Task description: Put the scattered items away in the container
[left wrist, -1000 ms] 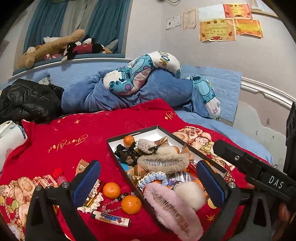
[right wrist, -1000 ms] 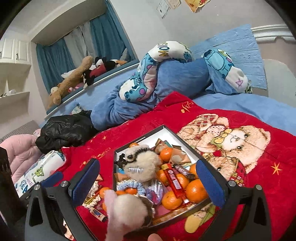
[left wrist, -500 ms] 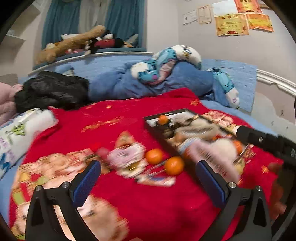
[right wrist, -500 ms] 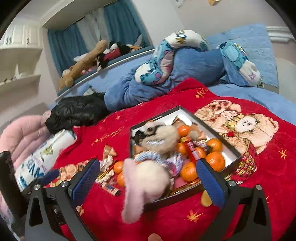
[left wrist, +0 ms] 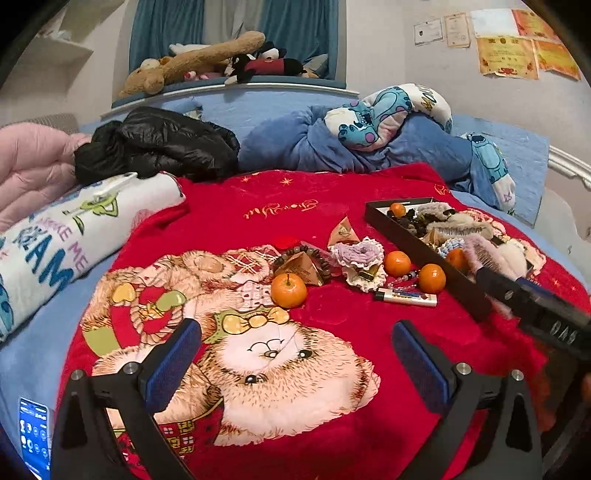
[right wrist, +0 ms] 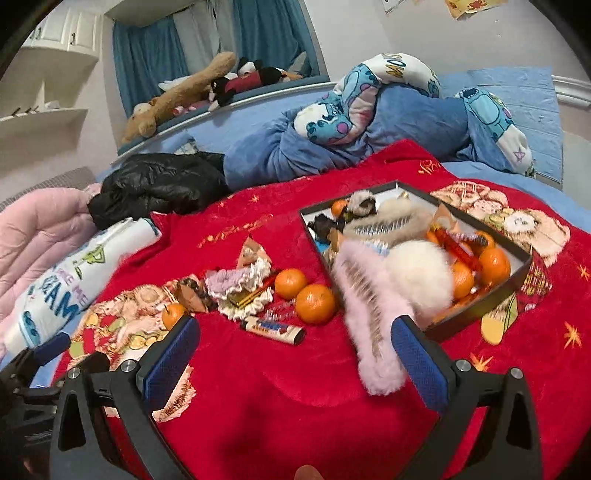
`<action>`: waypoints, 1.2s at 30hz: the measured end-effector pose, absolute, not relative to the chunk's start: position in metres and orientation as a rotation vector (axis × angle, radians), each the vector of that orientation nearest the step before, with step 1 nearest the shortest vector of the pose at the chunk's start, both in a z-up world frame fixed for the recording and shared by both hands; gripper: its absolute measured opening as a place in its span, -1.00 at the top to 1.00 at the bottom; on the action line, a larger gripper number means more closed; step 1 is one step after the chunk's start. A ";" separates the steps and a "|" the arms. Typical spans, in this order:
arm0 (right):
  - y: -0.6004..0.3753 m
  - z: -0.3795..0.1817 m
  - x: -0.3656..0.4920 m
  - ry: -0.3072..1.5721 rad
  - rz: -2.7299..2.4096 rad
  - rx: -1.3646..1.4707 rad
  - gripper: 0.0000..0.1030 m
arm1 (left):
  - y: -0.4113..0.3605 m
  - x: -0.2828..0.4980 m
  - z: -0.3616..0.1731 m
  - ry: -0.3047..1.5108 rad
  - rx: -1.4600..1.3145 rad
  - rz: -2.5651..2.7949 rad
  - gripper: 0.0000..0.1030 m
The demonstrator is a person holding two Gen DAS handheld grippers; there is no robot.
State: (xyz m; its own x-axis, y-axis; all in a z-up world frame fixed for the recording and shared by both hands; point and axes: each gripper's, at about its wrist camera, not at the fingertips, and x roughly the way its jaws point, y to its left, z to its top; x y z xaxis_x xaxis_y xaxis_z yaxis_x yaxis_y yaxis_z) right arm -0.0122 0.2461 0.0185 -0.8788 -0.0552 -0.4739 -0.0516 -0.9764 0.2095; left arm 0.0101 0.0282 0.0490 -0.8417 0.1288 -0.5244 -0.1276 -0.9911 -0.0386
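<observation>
The left gripper (left wrist: 295, 363) is spread wide with nothing between its blue pads (left wrist: 173, 360), and it hangs over the bear picture on the red blanket (left wrist: 240, 206). The right gripper (right wrist: 295, 363) is spread wide too and holds nothing. A fluffy pink hair clip (right wrist: 369, 317) hangs over the near edge of the black box (right wrist: 476, 310), and its low end sits right by the right gripper's right pad; I cannot tell if they touch. Just past the grippers, loose things lie on the blanket beside the box. There is a lighter (left wrist: 405, 296), then two oranges (left wrist: 397, 263) close together by the box wall, and one more orange (left wrist: 289, 290) off to the left. Near them lie a frilly purple scrunchie (left wrist: 360, 254), a bead bracelet (left wrist: 295, 254) and a small folded packet (left wrist: 343, 232). The box is full of oranges, furry clips and snack sticks. Farther back sit a black jacket (left wrist: 159, 142), a white rolled blanket with blue letters (left wrist: 55, 247) and a heap of blue bedding (left wrist: 332, 144). Stuffed toys (left wrist: 207, 61) lie on the ledge by the blue curtains (left wrist: 166, 29).
</observation>
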 end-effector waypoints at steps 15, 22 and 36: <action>0.254 0.020 -0.010 -0.282 -3.181 0.768 -1.00 | 0.058 -0.012 0.040 0.084 -0.811 2.793 -1.00; 0.262 0.018 -0.011 -0.280 -3.195 0.811 -1.00 | 0.073 -0.017 0.038 0.060 -0.825 2.772 -1.00; 0.273 0.012 -0.012 -0.292 -3.221 0.857 -1.00 | 0.093 -0.025 0.028 0.073 -0.847 2.694 -1.00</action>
State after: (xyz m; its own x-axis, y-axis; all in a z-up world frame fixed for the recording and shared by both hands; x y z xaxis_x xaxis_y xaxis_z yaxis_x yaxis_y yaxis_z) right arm -0.0125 0.2732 0.0123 -0.8495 0.1507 -0.5056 -0.2391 -0.9642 0.1144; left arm -0.0255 0.0932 0.0278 -0.7751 0.2819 -0.5654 -0.3121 -0.9490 -0.0452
